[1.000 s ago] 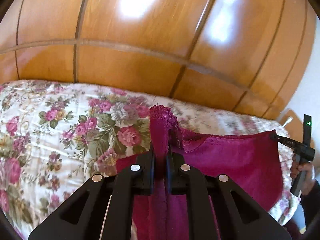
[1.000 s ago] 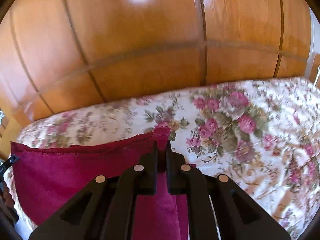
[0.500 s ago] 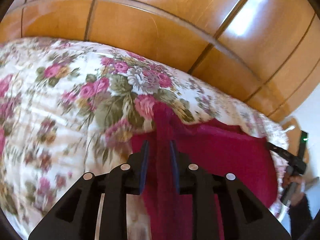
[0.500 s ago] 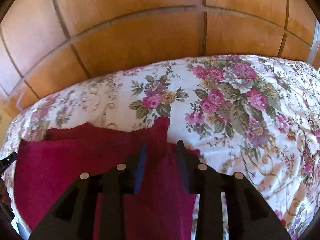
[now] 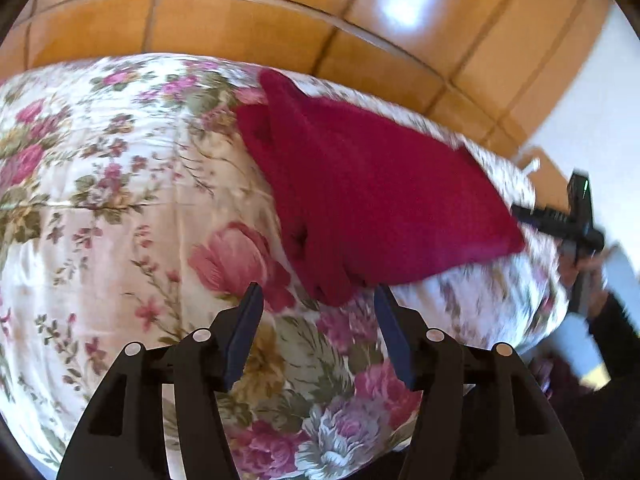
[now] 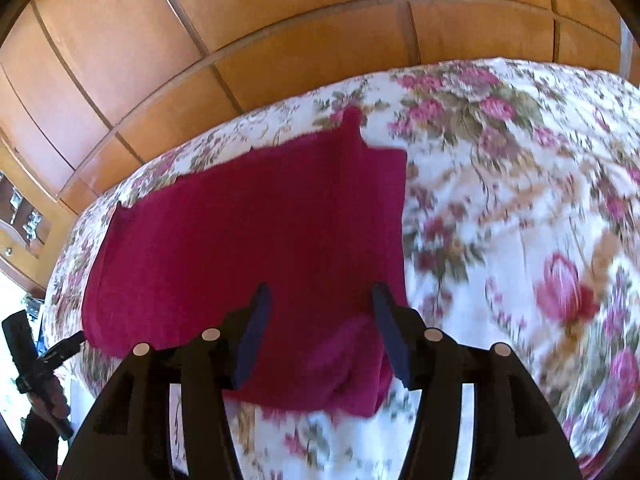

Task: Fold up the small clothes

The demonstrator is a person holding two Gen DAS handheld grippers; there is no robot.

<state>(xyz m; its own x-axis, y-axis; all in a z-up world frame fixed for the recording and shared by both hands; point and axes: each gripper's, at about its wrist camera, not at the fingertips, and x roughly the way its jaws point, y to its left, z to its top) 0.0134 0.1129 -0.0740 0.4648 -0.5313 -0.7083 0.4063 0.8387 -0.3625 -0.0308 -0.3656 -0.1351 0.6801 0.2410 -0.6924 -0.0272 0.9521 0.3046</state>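
Observation:
A dark red cloth (image 5: 360, 184) lies folded flat on the floral bedspread (image 5: 120, 208); it also shows in the right wrist view (image 6: 256, 232). My left gripper (image 5: 318, 304) is open and empty, just short of the cloth's near left corner. My right gripper (image 6: 320, 300) is open and empty, its fingers over the cloth's near right part. The right gripper also shows at the cloth's right corner in the left wrist view (image 5: 560, 220), and the left gripper at the cloth's left corner in the right wrist view (image 6: 48, 356).
A glossy wooden wardrobe (image 5: 280, 20) stands behind the bed; it also shows in the right wrist view (image 6: 240, 20). The bed's edge (image 5: 540, 320) drops off at the right. A wooden shelf (image 6: 20, 220) stands at the far left.
Both grippers held the cloth's top edge up, then lowered it onto the bed, opened, let go and drew back towards me. The cloth now lies folded.

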